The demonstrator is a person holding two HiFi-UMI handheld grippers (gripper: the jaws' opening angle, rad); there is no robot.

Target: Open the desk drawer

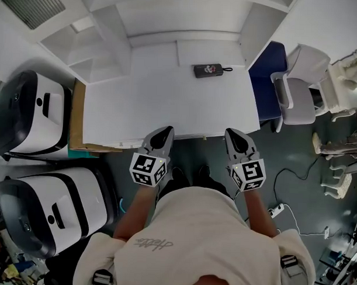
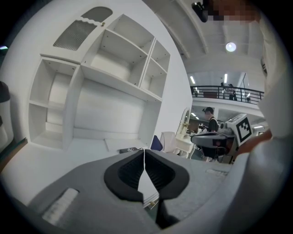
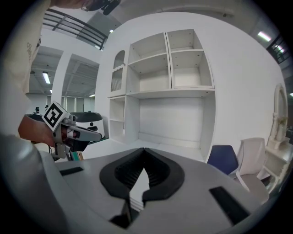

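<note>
Smooth matt white desk [image 1: 162, 97]; ribbed black rubbery pads [image 2: 129, 172].

Looks like a big open lab or test hall: white surface [image 1: 168, 98] with shelves [image 3: 169, 59], bulky white-and-black machines [image 1: 27, 113] alongside, power strip [image 1: 275, 211] on grey floor [image 1: 295, 155], railed gallery [image 2: 229, 91] overhead.

Worktop [image 1: 168, 100]: front and middle bare, free passage. Dark pouch [image 1: 208, 70]: lone obstacle, set well back. Left side: cardboard sheet [image 1: 78, 112] and white machines [image 1: 30, 113] close in. Right side: blue chair [image 1: 267, 75] just beside the edge, possibly touching.
</note>
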